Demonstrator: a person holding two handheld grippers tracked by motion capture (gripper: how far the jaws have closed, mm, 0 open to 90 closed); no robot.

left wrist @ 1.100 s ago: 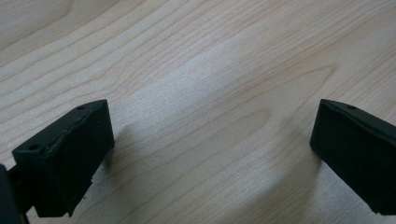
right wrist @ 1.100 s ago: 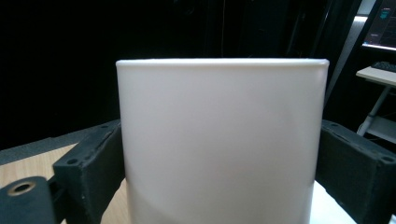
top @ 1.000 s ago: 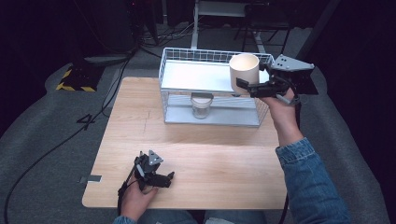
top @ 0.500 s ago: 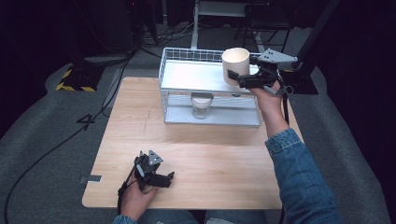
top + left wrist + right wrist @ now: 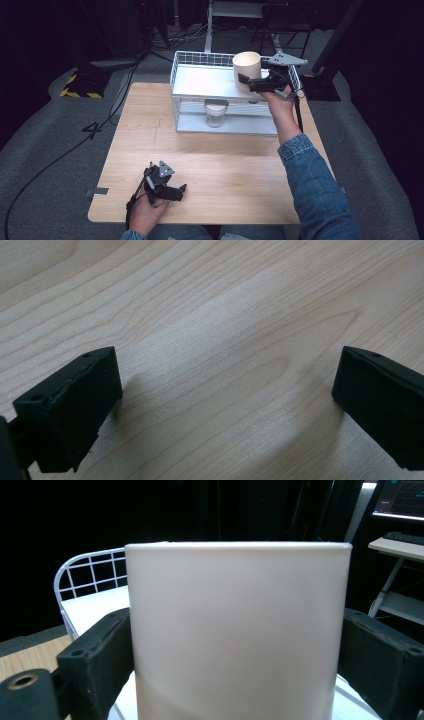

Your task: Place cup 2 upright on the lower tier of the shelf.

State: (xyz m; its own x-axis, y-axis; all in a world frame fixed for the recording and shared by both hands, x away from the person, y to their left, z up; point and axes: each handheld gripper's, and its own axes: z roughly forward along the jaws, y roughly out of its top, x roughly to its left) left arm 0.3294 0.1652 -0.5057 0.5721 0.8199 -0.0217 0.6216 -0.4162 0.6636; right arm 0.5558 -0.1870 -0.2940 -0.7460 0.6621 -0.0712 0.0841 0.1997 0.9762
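Two grippers are mine, and from the high view the change is all on the right: over the last second my right gripper [image 5: 250, 81] has carried the white cup [image 5: 246, 69] leftward from beyond the right end of the wire rack [image 5: 182, 95] to a spot above the right part of its top shelf, toward the rack's far edge. I judge that the cup is being brought in to be set on that shelf, with the lowering yet to come, since it looks to be held clear of the white surface. My right forearm reaches forward along the table's right edge, denim sleeve back near the table's near right corner, hand raised to shelf height with the jaws pointing left. A small lidded jar [image 5: 215, 112] stands on the lower shelf beneath. My left gripper [image 5: 177, 190] has not moved; it rests near the table's near edge, left of centre. From the left gripper view, its jaws stand wide apart over bare table wood [image 5: 225, 315], holding nothing. From the right gripper view, my jaws are clamped on both sides of the upright cup [image 5: 235, 630], and the rack's wire corner [image 5: 85, 570] and white shelf show behind it at left.
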